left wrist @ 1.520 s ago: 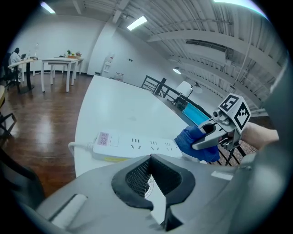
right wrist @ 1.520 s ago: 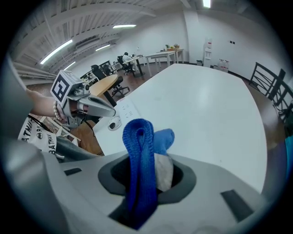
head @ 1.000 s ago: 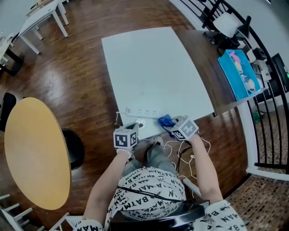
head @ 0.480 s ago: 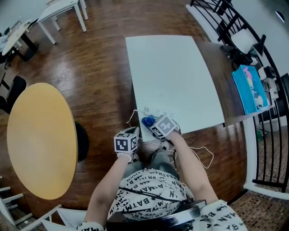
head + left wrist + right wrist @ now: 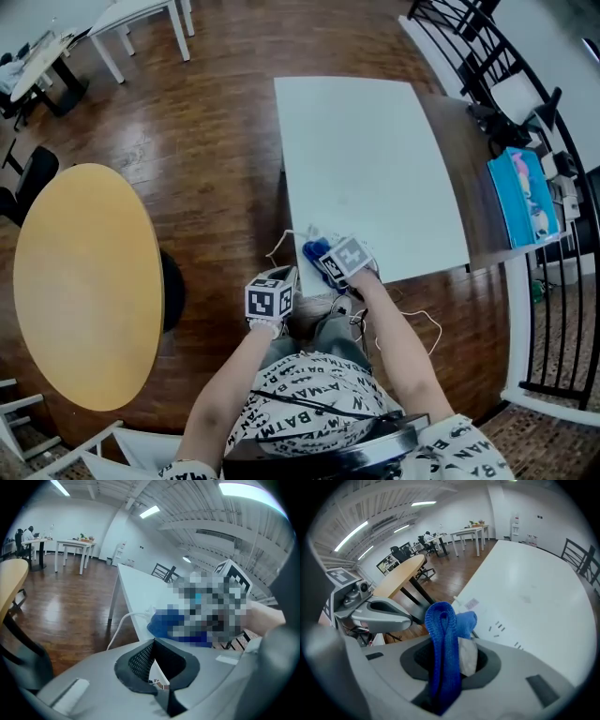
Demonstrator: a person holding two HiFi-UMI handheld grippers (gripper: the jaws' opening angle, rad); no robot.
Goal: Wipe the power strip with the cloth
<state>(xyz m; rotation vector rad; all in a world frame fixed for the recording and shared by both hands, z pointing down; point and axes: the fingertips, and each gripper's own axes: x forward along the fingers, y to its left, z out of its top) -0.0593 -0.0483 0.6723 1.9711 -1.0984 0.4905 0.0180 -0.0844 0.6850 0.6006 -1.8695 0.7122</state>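
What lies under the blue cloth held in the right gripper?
The white power strip reaches out from under the cloth on the table. Its part beneath the cloth is covered.

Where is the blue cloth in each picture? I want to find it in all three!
Head view: the blue cloth sits at the near edge of the white table, low in the middle.
Left gripper view: the cloth is right of centre at the table's edge, partly under a blurred patch.
Right gripper view: the cloth is bottom centre, pinched in the right gripper.
Shared landmark: the white table.
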